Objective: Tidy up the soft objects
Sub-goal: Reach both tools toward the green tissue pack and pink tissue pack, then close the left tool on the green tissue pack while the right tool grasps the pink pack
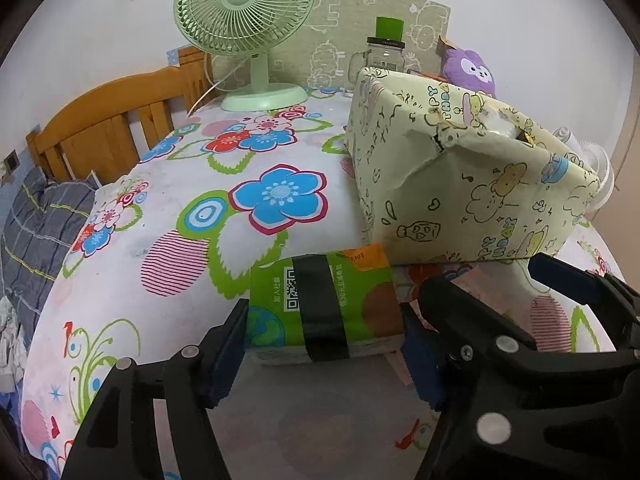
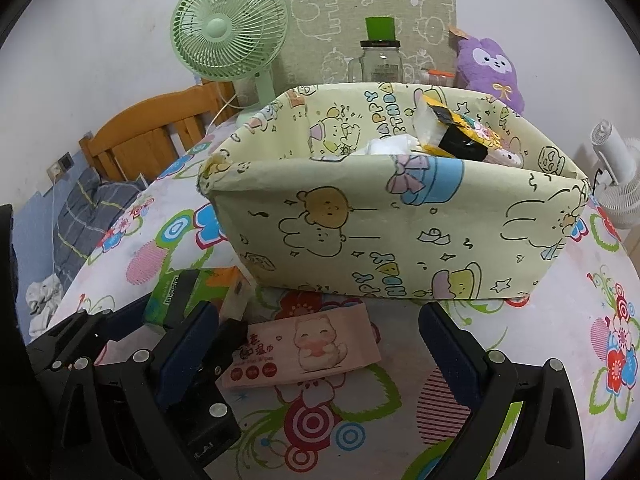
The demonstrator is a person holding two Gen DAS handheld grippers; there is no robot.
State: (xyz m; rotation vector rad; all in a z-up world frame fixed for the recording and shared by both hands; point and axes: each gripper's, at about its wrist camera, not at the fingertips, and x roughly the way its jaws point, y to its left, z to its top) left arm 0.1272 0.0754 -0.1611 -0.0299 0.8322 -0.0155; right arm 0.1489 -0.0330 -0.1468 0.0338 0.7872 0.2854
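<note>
both tools [image 1: 324,348] [image 2: 320,352] spread; left straddles green pack [image 1: 324,304].

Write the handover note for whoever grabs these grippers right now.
Left gripper: jaws astride the green tissue pack, pads not clearly pressing on it yet.
Right gripper: open and holding nothing, over the pink wipes pack.
Both packs lie on the floral cloth in front of the yellow cartoon-print box.
Done: some packets already sit in the box.
Left: finish gripping the green pack and drop it in the box, then the pink pack.
</note>
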